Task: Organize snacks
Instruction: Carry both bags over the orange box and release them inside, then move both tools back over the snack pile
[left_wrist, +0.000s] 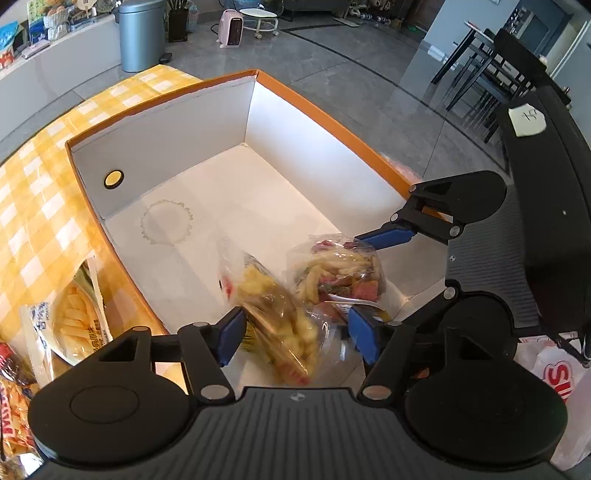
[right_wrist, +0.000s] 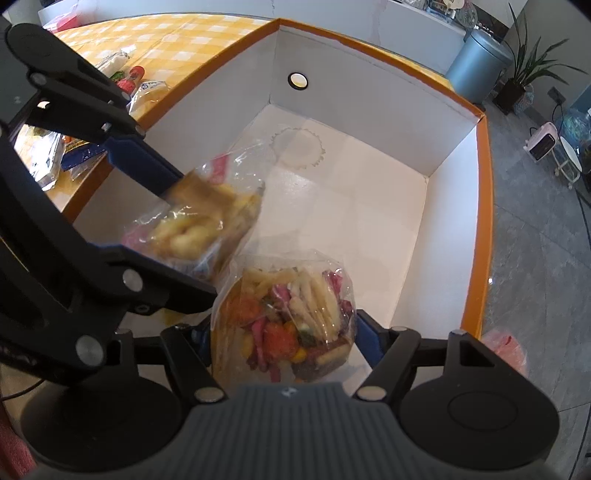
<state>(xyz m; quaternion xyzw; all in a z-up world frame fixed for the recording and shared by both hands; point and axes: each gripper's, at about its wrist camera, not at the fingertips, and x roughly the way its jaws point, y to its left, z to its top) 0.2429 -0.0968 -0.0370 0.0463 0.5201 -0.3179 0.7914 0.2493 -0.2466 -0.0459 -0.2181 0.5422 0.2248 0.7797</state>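
An orange box with a white inside (left_wrist: 184, 122) (right_wrist: 369, 99) lies open on the yellow checked table. My left gripper (left_wrist: 291, 332) is shut on a clear bag of yellow snacks (left_wrist: 277, 314) (right_wrist: 195, 221), held over the box's near end. My right gripper (right_wrist: 284, 339) is shut on a clear bag of mixed colourful snacks (right_wrist: 291, 317) (left_wrist: 340, 273), held just beside the first bag. The right gripper's blue finger (left_wrist: 388, 236) shows in the left wrist view. The box floor (left_wrist: 240, 199) is bare.
More snack packs lie on the checked cloth left of the box (left_wrist: 74, 325) (right_wrist: 147, 92). A white bag with red letters (left_wrist: 554, 373) is at the right. A black chair (left_wrist: 546, 184), a grey bin (left_wrist: 142, 35) and the floor lie beyond the table.
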